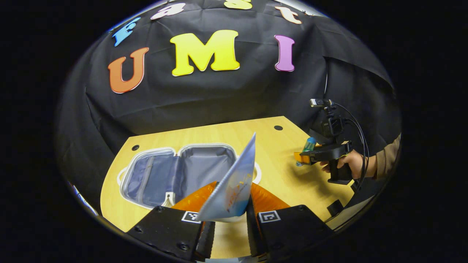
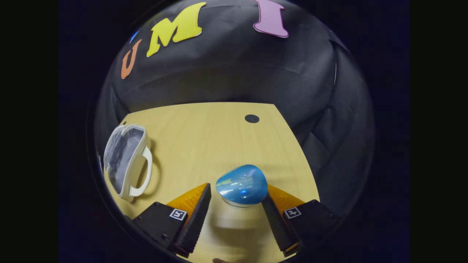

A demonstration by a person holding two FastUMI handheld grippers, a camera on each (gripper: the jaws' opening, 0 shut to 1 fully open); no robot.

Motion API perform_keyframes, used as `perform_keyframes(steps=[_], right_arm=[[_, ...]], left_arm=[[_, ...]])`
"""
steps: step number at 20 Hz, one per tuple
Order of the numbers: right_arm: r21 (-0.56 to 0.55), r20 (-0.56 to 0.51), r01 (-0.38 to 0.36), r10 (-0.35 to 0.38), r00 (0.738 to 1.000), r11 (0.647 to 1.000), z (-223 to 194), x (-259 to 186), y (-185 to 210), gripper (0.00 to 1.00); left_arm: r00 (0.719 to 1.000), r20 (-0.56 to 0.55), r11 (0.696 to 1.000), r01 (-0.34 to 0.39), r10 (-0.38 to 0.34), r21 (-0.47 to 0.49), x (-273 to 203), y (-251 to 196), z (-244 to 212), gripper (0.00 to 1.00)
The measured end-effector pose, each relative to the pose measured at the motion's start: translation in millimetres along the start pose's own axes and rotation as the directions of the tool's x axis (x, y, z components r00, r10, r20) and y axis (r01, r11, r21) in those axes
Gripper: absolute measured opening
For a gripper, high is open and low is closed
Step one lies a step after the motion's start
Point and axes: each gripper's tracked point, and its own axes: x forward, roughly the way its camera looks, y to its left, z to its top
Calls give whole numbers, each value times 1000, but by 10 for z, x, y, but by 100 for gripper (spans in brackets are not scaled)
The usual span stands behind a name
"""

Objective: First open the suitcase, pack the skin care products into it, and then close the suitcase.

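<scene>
Sachet (image 1: 232,182) between fingers (image 1: 206,233), before open suitcase (image 1: 175,175)

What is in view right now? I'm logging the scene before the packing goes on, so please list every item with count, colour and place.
suitcase: one, white shell with grey lining, lying open on the table's left part.
sachet: one, pale blue and white, flat, standing up between the left gripper's fingers.
bottle: one, glossy blue cap with a white body below, between the right gripper's fingers, one finger off it.
table: one, light wood, with dark round holes near its corners.
left gripper: one, shut on the sachet.
right gripper: one, open around the bottle.
hand: one, with a brown sleeve, holding the right gripper.
</scene>
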Motion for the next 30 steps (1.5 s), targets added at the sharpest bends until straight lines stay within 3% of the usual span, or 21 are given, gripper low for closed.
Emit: perform_keyframes(steps=[3, 4, 6, 9, 15, 18, 23, 30], right_arm=[[-27, -19, 66, -66, 998, 997, -70, 50, 4, 64], [-14, -12, 73, -73, 997, 997, -58, 24, -7, 66], [0, -15, 78, -78, 997, 997, -79, 17, 34, 45], [-21, -22, 88, -88, 996, 996, -124, -77, 102, 37], [-27, -12, 58, -58, 998, 998, -157, -529, 484, 39], [-25, -7, -1, 1, 1000, 1000, -104, -788, 840, 39], [70, -25, -117, 119, 993, 991, 54, -1079, 1492, 39], [-20, -61, -153, 152, 987, 988, 27, -1150, 1860, 39]], left_arm=[[1000, 4, 1000, -17, 17, -25, -59, 266, -57, 34], [1000, 4, 999, -15, 15, -30, -61, 335, -68, 34], [1000, -5, 999, -9, 9, -41, -69, 538, -111, 34], [1000, -19, 999, 4, -5, -39, 31, 712, -145, 34], [995, -97, 999, 19, -22, -31, 603, 992, -415, 34], [984, -173, 997, 29, -40, -68, 959, 1057, -637, 34], [950, -302, 994, 57, -83, -95, 1369, 1001, -976, 34], [876, -473, 993, 58, -98, -100, 1659, 847, -1306, 34]])
